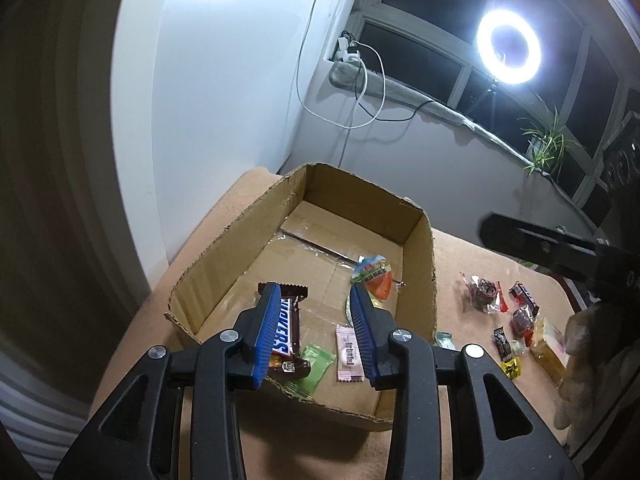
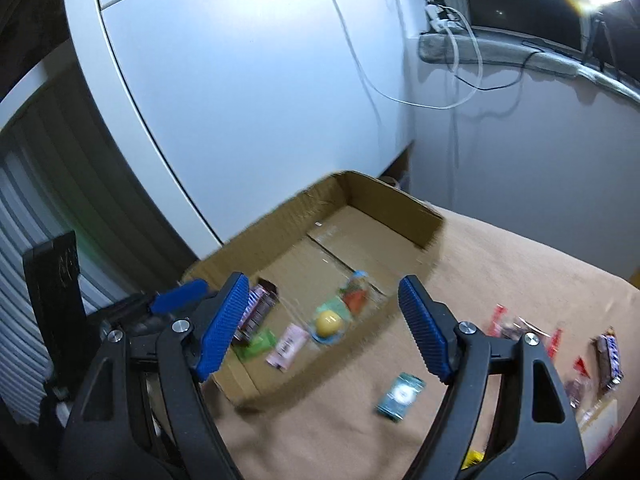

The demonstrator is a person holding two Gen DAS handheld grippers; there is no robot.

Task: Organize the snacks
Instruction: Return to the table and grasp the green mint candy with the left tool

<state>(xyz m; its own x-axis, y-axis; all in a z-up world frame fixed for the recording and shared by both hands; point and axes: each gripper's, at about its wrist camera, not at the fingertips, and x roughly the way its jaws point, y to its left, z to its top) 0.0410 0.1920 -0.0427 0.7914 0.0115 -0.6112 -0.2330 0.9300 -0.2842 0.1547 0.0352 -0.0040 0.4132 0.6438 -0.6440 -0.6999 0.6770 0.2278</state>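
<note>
Nearest the left wrist camera, the left gripper [image 1: 316,320] hangs over the near end of the cardboard box [image 1: 420,264], its blue jaws spread with nothing between them; the Snickers bar [image 1: 286,334] lies on the box floor under the left jaw, not pinched. Beside it rest a green packet [image 1: 318,366] and a pink wrapper [image 1: 349,354], and farther in, a colourful jelly cup [image 1: 374,276] near the right wall. On the right wrist view the right gripper [image 2: 324,328] is also spread wide and empty, hovering above the box's near right corner; that picture is blurred, so small detail is uncertain. A teal sachet [image 2: 400,394] lies on the tan cloth [image 2: 500,248] just outside the box, and more sweets [image 1: 500,312] are scattered well to the right.

Judging by this, sorting is partly done. The next pick probably wants the right gripper lowered squarely over one loose sweet, jaws astride it, closing gently so neighbours are not dragged, then carried clear over the box wall.
</note>
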